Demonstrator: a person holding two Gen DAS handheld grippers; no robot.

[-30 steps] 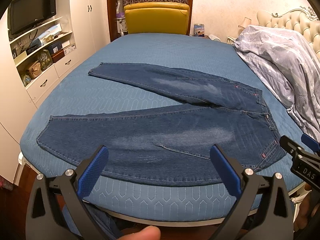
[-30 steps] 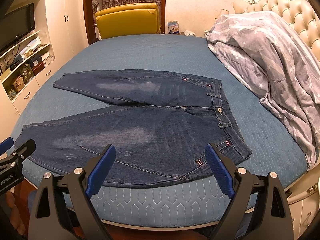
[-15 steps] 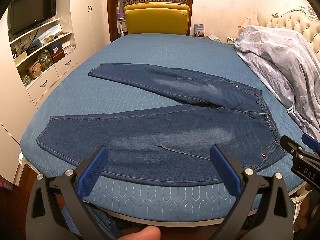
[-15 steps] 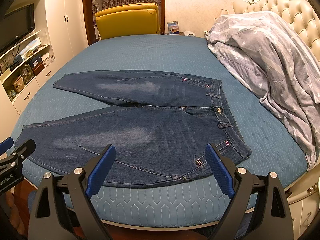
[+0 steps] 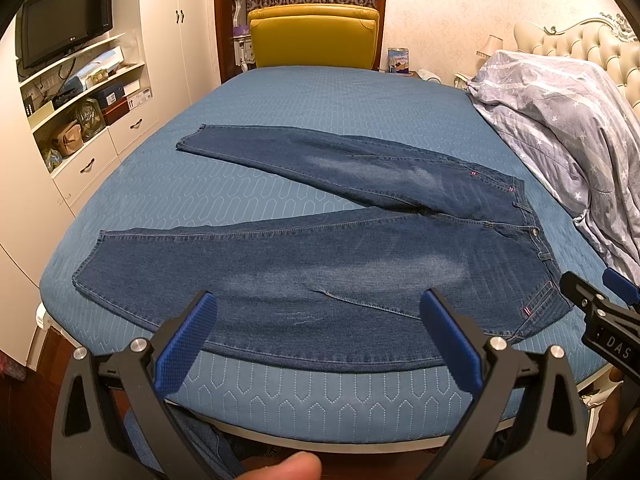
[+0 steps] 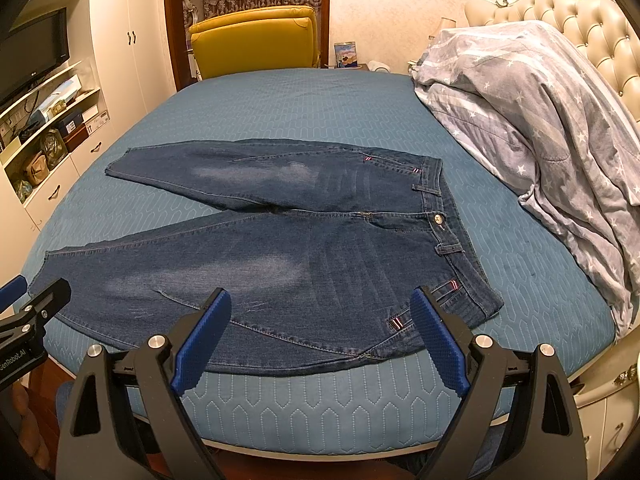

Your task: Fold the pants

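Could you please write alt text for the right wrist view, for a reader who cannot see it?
Dark blue jeans lie flat, legs spread, on a blue quilted bed. The open right gripper hovers at the near edge, holding nothing.

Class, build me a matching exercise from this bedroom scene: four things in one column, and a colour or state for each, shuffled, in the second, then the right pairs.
Things:
1. jeans
2. chair
3. duvet
4. right gripper

Descriptions:
A. yellow, beyond the far edge of the bed
B. open, holding nothing
C. spread flat, legs apart
D. grey with white stars, heaped by the headboard

Pairs: 1-C, 2-A, 3-D, 4-B
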